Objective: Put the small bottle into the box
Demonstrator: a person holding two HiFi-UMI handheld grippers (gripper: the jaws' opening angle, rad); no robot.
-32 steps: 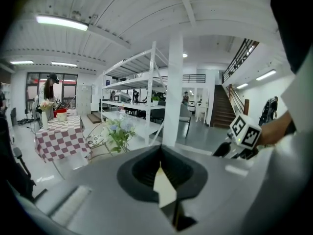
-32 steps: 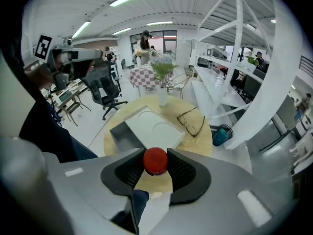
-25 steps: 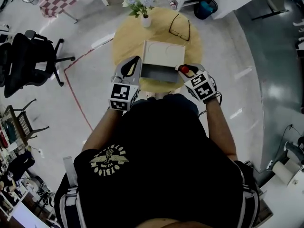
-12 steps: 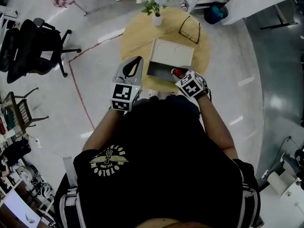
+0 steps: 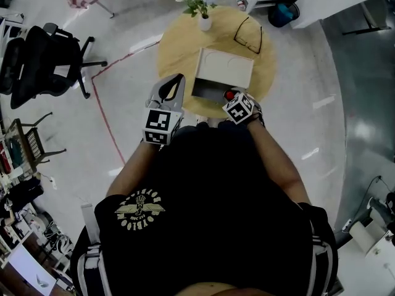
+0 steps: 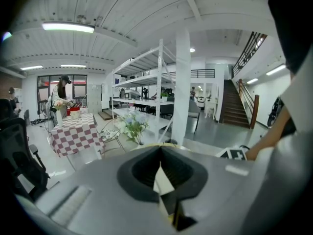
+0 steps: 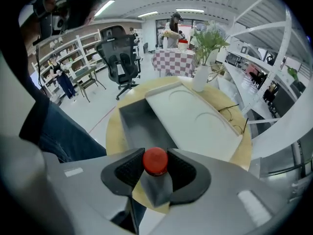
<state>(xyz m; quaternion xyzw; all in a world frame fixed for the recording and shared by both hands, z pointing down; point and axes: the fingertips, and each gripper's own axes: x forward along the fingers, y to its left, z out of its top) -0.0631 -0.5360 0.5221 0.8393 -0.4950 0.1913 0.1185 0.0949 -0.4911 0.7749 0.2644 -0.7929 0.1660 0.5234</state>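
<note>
The small bottle (image 7: 155,161), with a red cap, stands between the pads of my right gripper (image 7: 155,169), which is shut on it. In the head view the red cap (image 5: 229,95) sits at the near right corner of the box (image 5: 205,91). The box is open, with a grey inside (image 7: 142,124) and a pale lid (image 7: 193,121) leaning back. The bottle hangs just short of the box's near wall. My left gripper (image 5: 170,89) hovers left of the box, over the table's edge. It (image 6: 160,174) is shut, with nothing held.
The box rests on a round wooden table (image 5: 179,51). A white vase of flowers (image 5: 201,2) stands at its far edge, and a pair of glasses (image 5: 249,34) lies at the far right. A black office chair (image 5: 37,66) stands on the floor to the left.
My right gripper has carried the bottle leftward, from beside the box's right corner to its near edge. The left gripper has stayed in place.
</note>
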